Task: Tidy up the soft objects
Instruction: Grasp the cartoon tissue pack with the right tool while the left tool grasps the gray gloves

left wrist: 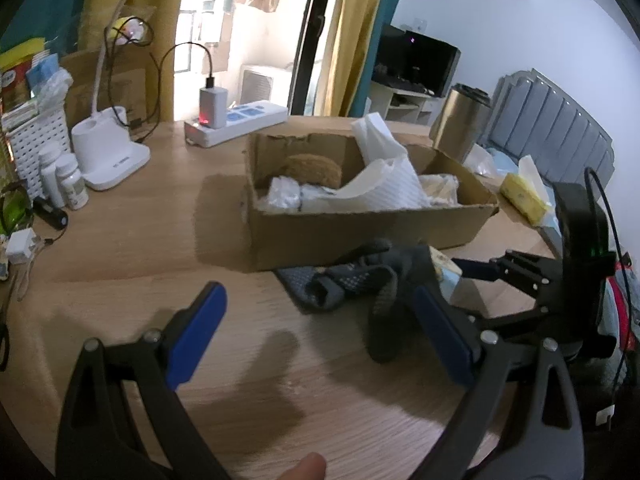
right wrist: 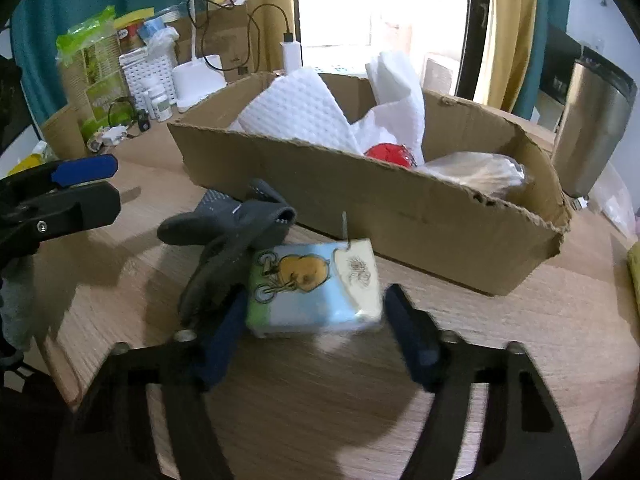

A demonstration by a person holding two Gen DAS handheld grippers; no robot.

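A brown cardboard box (left wrist: 360, 236) (right wrist: 400, 204) stands on the wooden table and holds white paper towels (left wrist: 384, 184) (right wrist: 304, 116), a red ball (right wrist: 390, 155) and a brown plush thing (left wrist: 312, 168). A dark grey glove (left wrist: 360, 280) (right wrist: 236, 232) lies in front of the box. A tissue pack with a cartoon print (right wrist: 316, 288) lies beside the glove. My left gripper (left wrist: 320, 332) is open, its right finger next to the glove. My right gripper (right wrist: 316, 336) is open with its fingers on either side of the tissue pack.
A white power strip with a charger (left wrist: 236, 120), a white lamp base (left wrist: 108, 152), pill bottles (left wrist: 64, 180) and a white basket (left wrist: 36, 144) stand at the table's far left. A steel tumbler (left wrist: 460, 120) (right wrist: 588, 120) stands right of the box. A yellow tissue pack (left wrist: 524, 196) lies beyond.
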